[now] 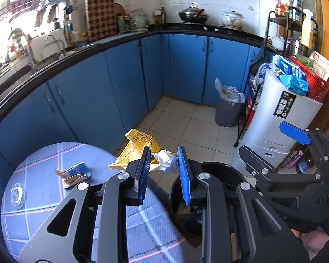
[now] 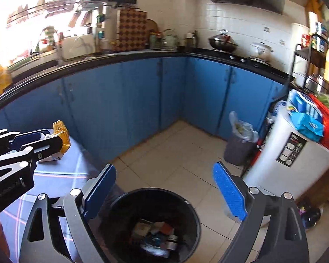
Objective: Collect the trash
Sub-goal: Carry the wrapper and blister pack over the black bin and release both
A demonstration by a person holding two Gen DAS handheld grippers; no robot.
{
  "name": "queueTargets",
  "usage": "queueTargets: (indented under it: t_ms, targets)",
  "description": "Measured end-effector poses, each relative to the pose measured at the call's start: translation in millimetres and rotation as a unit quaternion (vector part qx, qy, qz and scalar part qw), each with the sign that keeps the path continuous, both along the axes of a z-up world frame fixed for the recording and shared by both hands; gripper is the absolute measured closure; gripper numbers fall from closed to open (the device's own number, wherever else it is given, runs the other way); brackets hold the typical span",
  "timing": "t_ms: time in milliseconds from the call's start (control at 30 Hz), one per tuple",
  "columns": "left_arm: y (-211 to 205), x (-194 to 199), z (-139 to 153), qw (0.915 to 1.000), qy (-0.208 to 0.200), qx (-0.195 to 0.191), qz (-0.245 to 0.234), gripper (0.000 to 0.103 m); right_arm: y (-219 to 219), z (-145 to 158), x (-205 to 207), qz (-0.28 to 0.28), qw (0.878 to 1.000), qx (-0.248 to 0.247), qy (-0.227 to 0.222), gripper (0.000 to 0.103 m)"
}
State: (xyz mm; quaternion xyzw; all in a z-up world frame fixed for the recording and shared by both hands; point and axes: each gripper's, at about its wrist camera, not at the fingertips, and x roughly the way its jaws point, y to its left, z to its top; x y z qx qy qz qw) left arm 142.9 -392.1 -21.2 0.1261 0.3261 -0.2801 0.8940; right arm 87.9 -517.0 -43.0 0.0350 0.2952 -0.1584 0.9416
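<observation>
Evidently mid-disposal: left gripper (image 1: 162,173) fingers pinching white crumpled paper (image 1: 165,161) and yellow wrapper (image 1: 140,141), carried beyond desk (image 1: 43,197) edge toward black bin (image 2: 153,223). Right gripper (image 2: 164,192) spread wide, empty, directly above bin. Blue carton (image 1: 75,174) left on desk.

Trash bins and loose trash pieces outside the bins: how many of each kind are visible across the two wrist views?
Black trash bin: 1
Grey bin with plastic liner: 1
Yellow wrapper with crumpled white paper, in the left gripper: 2
Torn blue carton on the round table: 1
Total: 5
</observation>
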Motion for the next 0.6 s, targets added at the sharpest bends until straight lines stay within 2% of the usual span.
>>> queueTargets:
  t_ms: [200, 600]
  targets:
    - [-24.7, -3.8, -4.4, 0.9997, 0.002, 0.002, -0.022, 0.077, -16.4, -4.7, -6.3, -0.021, 1.000, 0.003, 0.001, 0.015]
    - [-52.1, 2.9, -9.4, 0.9992, 0.020, 0.003, -0.034, 0.074, -33.6, -7.5, -14.4, -0.061, 0.998, -0.021, 0.003, 0.015]
